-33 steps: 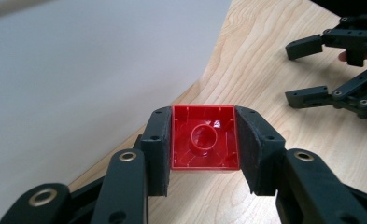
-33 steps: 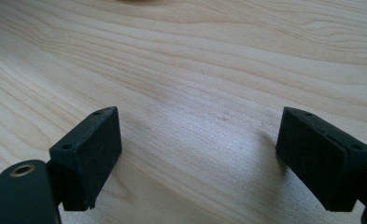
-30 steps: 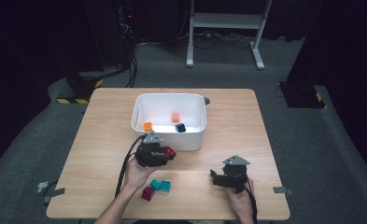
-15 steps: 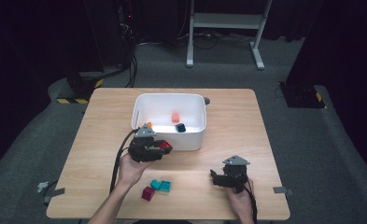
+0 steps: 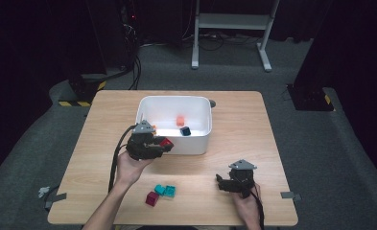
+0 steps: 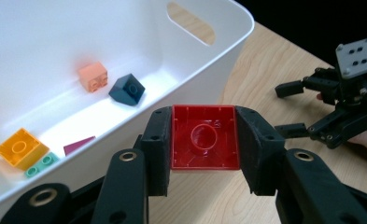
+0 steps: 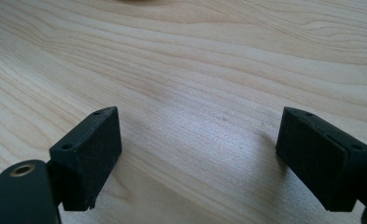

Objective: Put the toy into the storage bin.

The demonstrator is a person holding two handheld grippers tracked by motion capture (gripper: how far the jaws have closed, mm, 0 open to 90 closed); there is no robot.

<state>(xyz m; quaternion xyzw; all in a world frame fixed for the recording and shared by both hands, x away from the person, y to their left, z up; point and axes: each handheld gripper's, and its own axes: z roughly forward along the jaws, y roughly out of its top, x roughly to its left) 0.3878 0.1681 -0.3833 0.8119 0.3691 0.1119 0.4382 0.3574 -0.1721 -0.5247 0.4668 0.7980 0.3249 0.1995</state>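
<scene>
Left gripper clamped on red brick, raised at the near rim of the white bin, presumably to drop it in with the other bricks. Brick gripped by two opposite sides, hollow underside with its round tube facing the camera; glossy, square. Right gripper spread wide, empty, low over the table, likely waiting.

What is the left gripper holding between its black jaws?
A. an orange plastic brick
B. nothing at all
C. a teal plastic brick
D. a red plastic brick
D: in the left gripper view, the left gripper has its jaws pressed on both sides of a square red plastic brick, hollow underside facing the camera, beside the white plastic bin.
</scene>
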